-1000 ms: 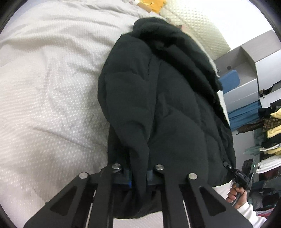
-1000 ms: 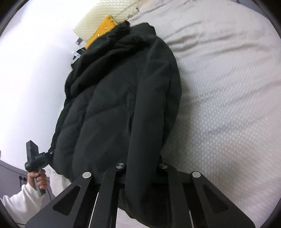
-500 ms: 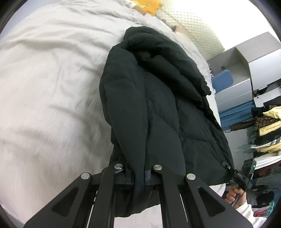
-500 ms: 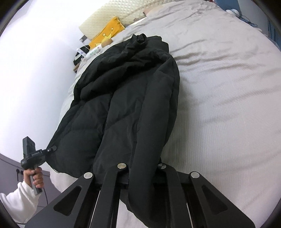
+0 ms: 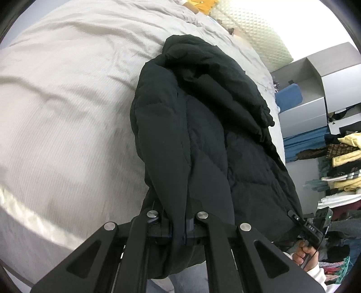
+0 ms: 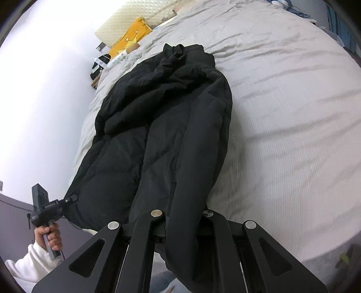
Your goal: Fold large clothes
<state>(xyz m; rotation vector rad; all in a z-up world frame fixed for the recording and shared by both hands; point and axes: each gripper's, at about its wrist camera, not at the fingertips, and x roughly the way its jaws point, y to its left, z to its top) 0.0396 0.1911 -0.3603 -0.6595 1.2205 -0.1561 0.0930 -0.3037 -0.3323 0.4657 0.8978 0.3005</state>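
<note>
A black padded puffer jacket (image 5: 203,139) lies lengthwise on a bed covered with a light grey ribbed bedspread (image 5: 67,124), its collar end toward the head of the bed and its hem end hanging past the bed's foot edge. The left gripper (image 5: 180,222) is closed narrow on a fold of the jacket's hem at the side nearer the middle of the bed; black fabric fills the gap between its jaws. The right gripper (image 6: 183,223) is likewise clamped on a thick fold of the jacket (image 6: 162,126) at the hem, with fabric drooping below its jaws. In the left wrist view the other handheld unit grips the jacket's far hem corner at the bed's edge. A cream quilted headboard (image 6: 135,15) stands at the head of the bed, with a yellow cushion (image 6: 128,37) lying against it. Beside the bed stand grey shelving units (image 5: 315,90) and stacked folded clothes (image 5: 338,162).
</note>
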